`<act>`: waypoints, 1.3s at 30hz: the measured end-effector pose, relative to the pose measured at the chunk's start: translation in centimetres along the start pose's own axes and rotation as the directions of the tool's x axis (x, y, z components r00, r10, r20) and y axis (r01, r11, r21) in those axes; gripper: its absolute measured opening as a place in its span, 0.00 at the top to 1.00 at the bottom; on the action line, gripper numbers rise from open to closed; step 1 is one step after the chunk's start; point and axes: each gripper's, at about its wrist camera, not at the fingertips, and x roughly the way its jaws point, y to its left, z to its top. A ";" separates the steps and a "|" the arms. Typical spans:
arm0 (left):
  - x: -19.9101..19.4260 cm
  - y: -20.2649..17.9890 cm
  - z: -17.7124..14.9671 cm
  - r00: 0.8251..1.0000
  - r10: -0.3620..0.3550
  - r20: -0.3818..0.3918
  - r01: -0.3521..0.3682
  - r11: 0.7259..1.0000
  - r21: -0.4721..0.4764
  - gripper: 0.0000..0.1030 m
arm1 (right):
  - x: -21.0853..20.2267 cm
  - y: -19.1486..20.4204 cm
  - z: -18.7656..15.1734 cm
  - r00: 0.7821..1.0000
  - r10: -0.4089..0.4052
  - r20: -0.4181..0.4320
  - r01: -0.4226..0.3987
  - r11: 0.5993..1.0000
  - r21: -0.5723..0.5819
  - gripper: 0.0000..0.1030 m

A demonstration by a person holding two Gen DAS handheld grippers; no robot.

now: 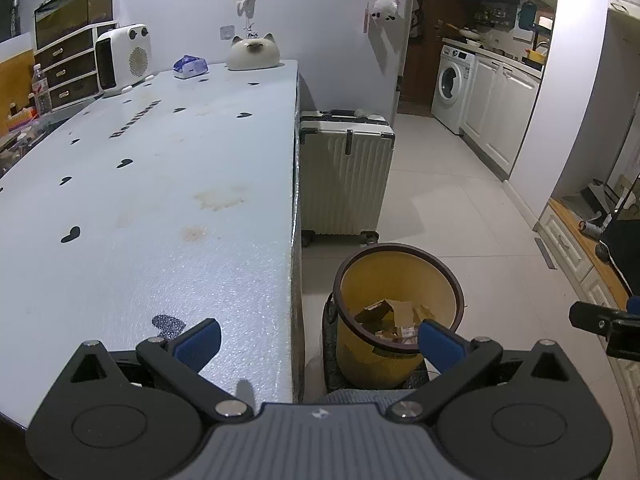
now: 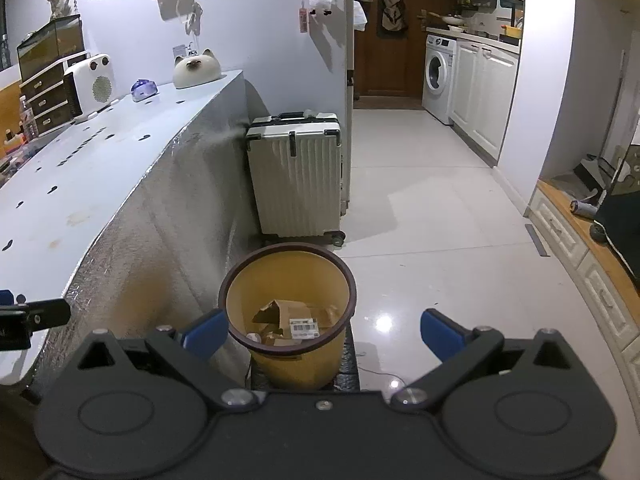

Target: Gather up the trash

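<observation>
A yellow trash bin with a dark rim (image 1: 360, 344) (image 2: 298, 364) stands on the floor beside the table's end. It holds cardboard scraps (image 1: 394, 312) and a piece with a barcode label (image 2: 305, 327). My left gripper (image 1: 318, 342) is open and empty, over the table's near right corner and the bin. My right gripper (image 2: 324, 334) is open and empty, just above and in front of the bin. The right gripper's tip (image 1: 600, 322) shows at the right edge of the left wrist view.
The pale blue table (image 1: 140, 200) (image 2: 80, 184) carries a white heater (image 1: 124, 58), a tissue pack (image 1: 190, 67), a cat-shaped ornament (image 1: 253, 53) and drawers (image 1: 68, 68). A cream suitcase (image 1: 344, 176) (image 2: 296, 176) stands behind the bin. Tiled floor (image 2: 420, 220) leads to a washing machine (image 2: 438, 74).
</observation>
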 end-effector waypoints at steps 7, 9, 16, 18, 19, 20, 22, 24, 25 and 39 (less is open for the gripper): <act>-0.1 -0.1 0.0 1.000 -0.002 0.002 0.002 1.000 -0.001 0.00 | -0.1 0.0 0.1 1.000 -0.003 0.002 0.003 1.000 -0.003 0.00; -0.1 -0.1 0.0 1.000 -0.002 0.003 0.002 1.000 0.000 0.00 | -0.1 0.0 0.1 1.000 -0.004 0.003 0.004 1.000 -0.005 0.00; -0.3 -0.3 0.1 1.000 -0.003 0.007 0.003 1.000 0.004 0.00 | -0.1 0.1 0.0 1.000 -0.003 0.003 0.003 1.000 -0.003 0.00; -0.3 -0.3 0.1 1.000 -0.005 0.007 0.005 1.000 0.004 0.00 | -0.1 0.1 0.0 1.000 -0.003 0.002 0.003 1.000 -0.002 0.00; -0.3 -0.3 0.1 1.000 -0.005 0.008 0.005 1.000 0.005 0.00 | -0.1 0.2 0.0 1.000 -0.003 0.002 0.003 1.000 -0.002 0.00; -0.3 -0.3 0.1 1.000 -0.005 0.009 0.005 1.000 0.007 0.00 | -0.1 0.2 0.0 1.000 -0.004 0.002 0.004 1.000 -0.002 0.00; -0.3 -0.3 0.1 1.000 -0.005 0.010 0.005 1.000 0.008 0.00 | -0.1 0.1 0.0 1.000 -0.003 0.002 0.003 1.000 -0.003 0.00; -0.3 -0.4 0.1 1.000 -0.005 0.009 0.005 1.000 0.009 0.00 | -0.1 0.2 0.0 1.000 -0.004 0.002 0.004 1.000 -0.003 0.00; -0.3 -0.4 0.1 1.000 -0.005 0.009 0.005 1.000 0.008 0.00 | -0.1 0.2 0.0 1.000 -0.004 0.002 0.004 1.000 -0.003 0.00; -0.3 -0.5 0.1 1.000 -0.005 0.009 0.005 1.000 0.009 0.00 | -0.1 0.2 0.0 1.000 -0.004 0.002 0.004 1.000 -0.002 0.00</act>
